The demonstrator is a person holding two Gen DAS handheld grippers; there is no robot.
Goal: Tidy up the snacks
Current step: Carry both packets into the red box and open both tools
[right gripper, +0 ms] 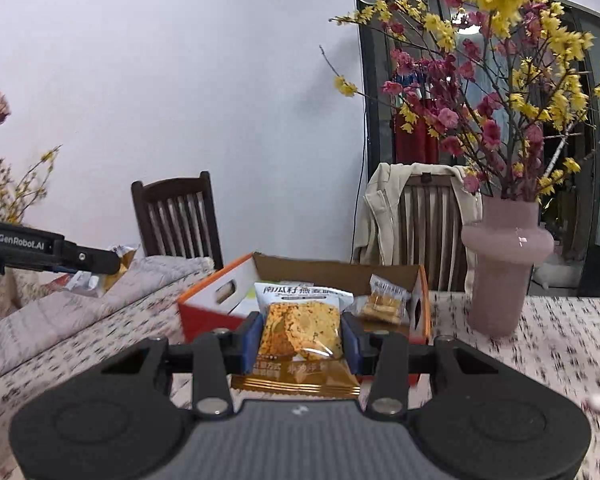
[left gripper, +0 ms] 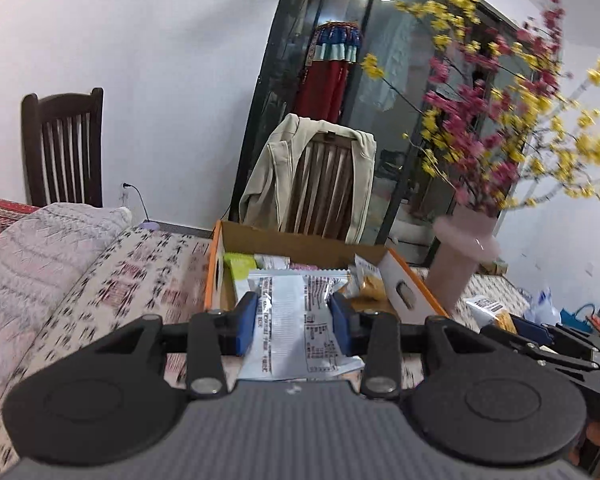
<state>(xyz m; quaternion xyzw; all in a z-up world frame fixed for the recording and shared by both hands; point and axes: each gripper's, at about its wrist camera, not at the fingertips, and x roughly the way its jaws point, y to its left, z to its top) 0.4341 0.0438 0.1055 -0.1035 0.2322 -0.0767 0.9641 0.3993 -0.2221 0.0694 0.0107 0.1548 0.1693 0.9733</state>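
My left gripper is shut on a silver snack packet, its printed back facing me, held just in front of an open orange-edged cardboard box. Several snack packets lie inside the box. My right gripper is shut on an oat-biscuit packet with a gold bottom edge, held above the table before the same box. A small biscuit packet leans in the box's right end. The left gripper shows at the far left of the right wrist view, holding its packet.
A pink vase of yellow and pink blossom branches stands on the patterned tablecloth right of the box. Two wooden chairs stand behind the table, one draped with a beige jacket. Folded blankets lie at left.
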